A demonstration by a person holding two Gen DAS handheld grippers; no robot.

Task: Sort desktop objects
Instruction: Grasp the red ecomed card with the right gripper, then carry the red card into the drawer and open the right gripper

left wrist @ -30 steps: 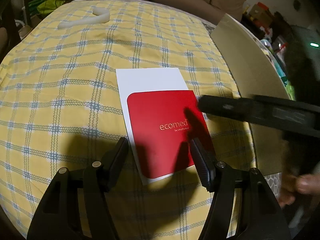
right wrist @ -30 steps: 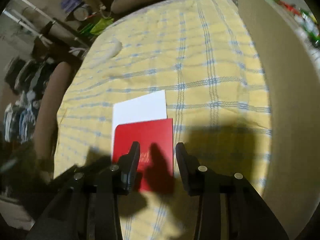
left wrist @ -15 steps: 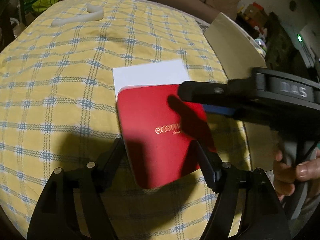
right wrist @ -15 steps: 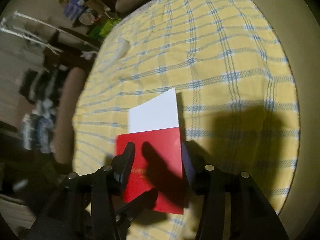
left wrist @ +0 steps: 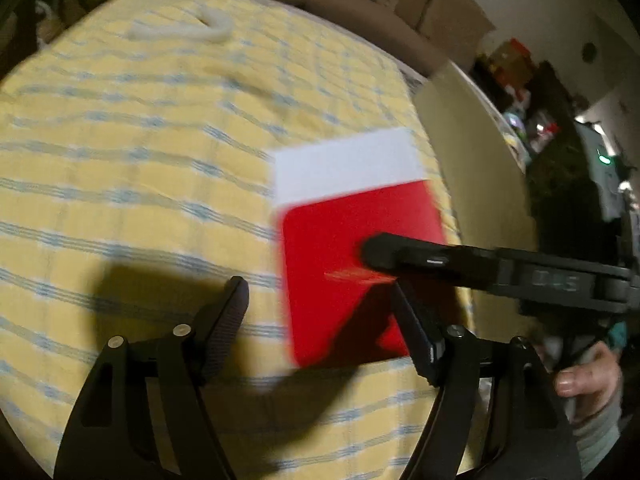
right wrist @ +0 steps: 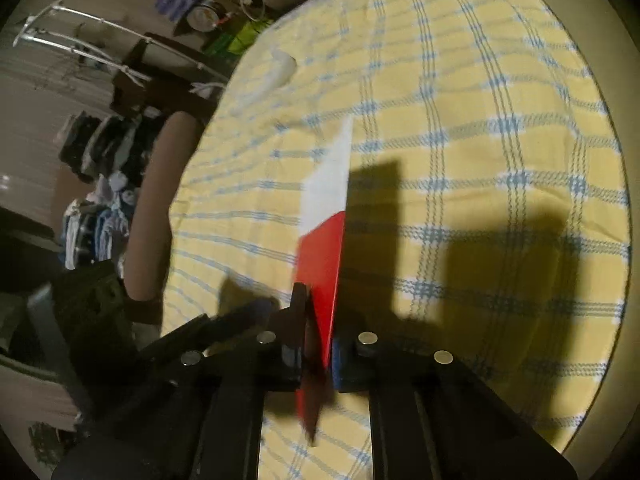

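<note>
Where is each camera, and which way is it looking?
Left wrist: sits on the left tongs, looking down at the checked cloth; its open fingers, the right tongs and a hand show.
Right wrist: sits on the right tongs, looking down along the card; its shut fingers show.
Both see: the red and white card, gripped by the right tongs.

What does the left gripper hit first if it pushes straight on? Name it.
Probably the yellow checked cloth: the open left gripper points down at it. The red-and-white card, clamped in the right gripper, sits close alongside; depth unclear.
</note>
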